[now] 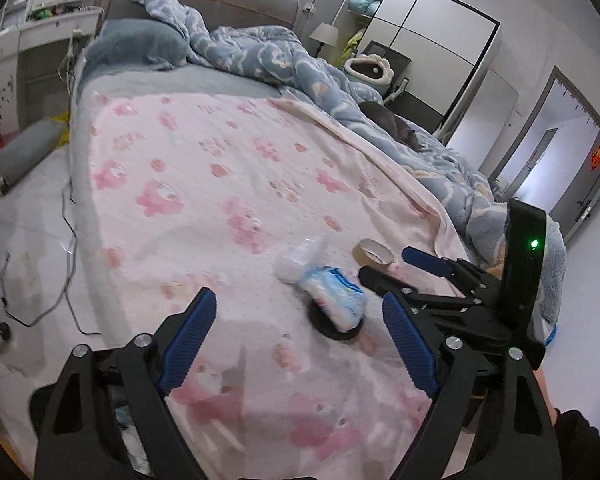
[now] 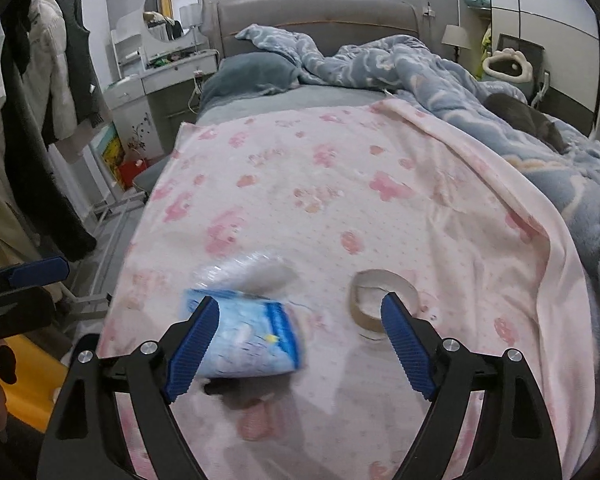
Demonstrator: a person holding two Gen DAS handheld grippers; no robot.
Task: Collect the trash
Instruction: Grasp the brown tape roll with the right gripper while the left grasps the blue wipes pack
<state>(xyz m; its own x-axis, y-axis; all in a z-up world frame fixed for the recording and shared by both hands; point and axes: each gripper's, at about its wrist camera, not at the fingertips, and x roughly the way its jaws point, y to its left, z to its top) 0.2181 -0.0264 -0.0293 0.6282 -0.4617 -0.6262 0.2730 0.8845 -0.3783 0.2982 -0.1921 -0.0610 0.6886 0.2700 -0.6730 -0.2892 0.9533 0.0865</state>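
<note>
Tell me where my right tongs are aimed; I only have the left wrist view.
Observer: The right tongs stand open with nothing gripped. Their right-hand fingertip covers part of the cardboard ring.
Operator: And the blue and white packet?
Observer: The blue and white packet lies by the other fingertip, which overlaps its edge. A clear plastic wrapper lies just beyond it.
Operator: Anything off to the left that I miss?
Observer: Coats hang beside the bed, on the picture's left.
</note>
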